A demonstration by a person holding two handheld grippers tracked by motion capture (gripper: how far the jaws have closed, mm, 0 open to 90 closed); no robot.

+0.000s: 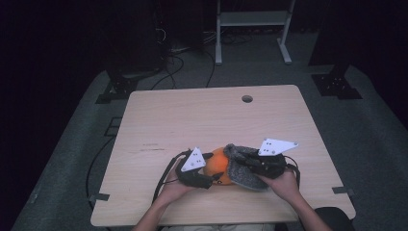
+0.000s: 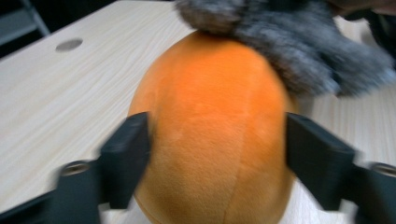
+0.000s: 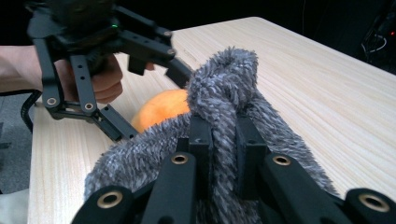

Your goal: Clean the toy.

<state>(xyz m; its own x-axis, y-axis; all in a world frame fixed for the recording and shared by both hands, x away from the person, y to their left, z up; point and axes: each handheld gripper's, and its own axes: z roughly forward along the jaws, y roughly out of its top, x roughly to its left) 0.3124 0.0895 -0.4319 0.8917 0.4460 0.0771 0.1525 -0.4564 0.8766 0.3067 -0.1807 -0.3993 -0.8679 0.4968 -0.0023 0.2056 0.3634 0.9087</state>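
Observation:
An orange plush ball (image 1: 219,163) lies on the wooden table (image 1: 202,115) near its front edge. My left gripper (image 2: 217,154) is shut on it, one black jaw pressing into each side. A grey fuzzy fabric piece (image 1: 240,175) lies draped over the ball's right side and top. My right gripper (image 3: 224,140) is shut on a bunched fold of this grey fabric (image 3: 224,84), just right of the ball (image 3: 163,109). In the high view the left gripper (image 1: 210,169) and the right gripper (image 1: 243,159) face each other across the ball. The far side of the ball is hidden under the fabric.
A round hole (image 1: 247,98) sits near the table's far edge. Beyond the table stand a white metal frame (image 1: 252,29) and cables on a grey floor. The person's hands come in at the front edge.

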